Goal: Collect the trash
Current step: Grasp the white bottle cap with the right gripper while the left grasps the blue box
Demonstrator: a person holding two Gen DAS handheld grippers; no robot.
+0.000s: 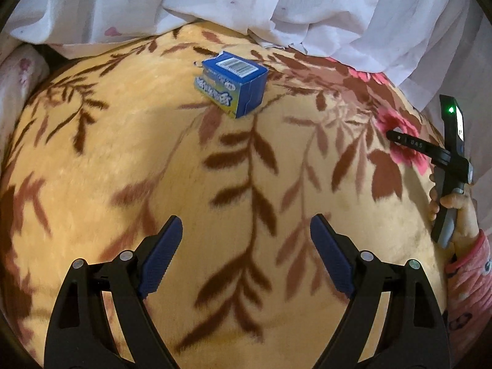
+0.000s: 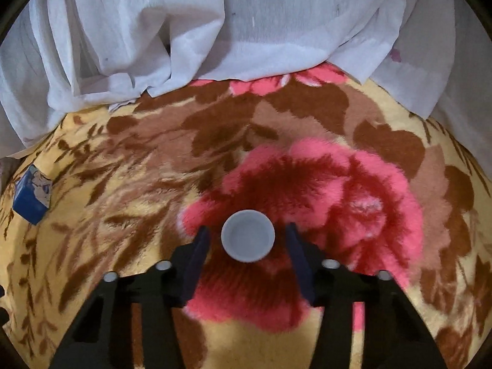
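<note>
A small blue carton (image 1: pixel 233 84) with a barcode lies tilted on the yellow floral blanket (image 1: pixel 123 153), well ahead of my left gripper (image 1: pixel 246 220). That gripper hangs open over bare blanket with nothing between its fingers. In the right wrist view a small grey-white cup (image 2: pixel 247 235) stands upright on a pink flower of the blanket. My right gripper (image 2: pixel 247 229) straddles the cup, with a narrow gap showing between each pad and the rim. The blue carton (image 2: pixel 30 195) sits far off at the left edge of that view.
White sheer curtain fabric (image 2: pixel 246 30) drapes along the far edge of the blanket in both views. At the right edge of the left wrist view, a hand in a pink sleeve (image 1: pixel 467 264) holds the other gripper's handle.
</note>
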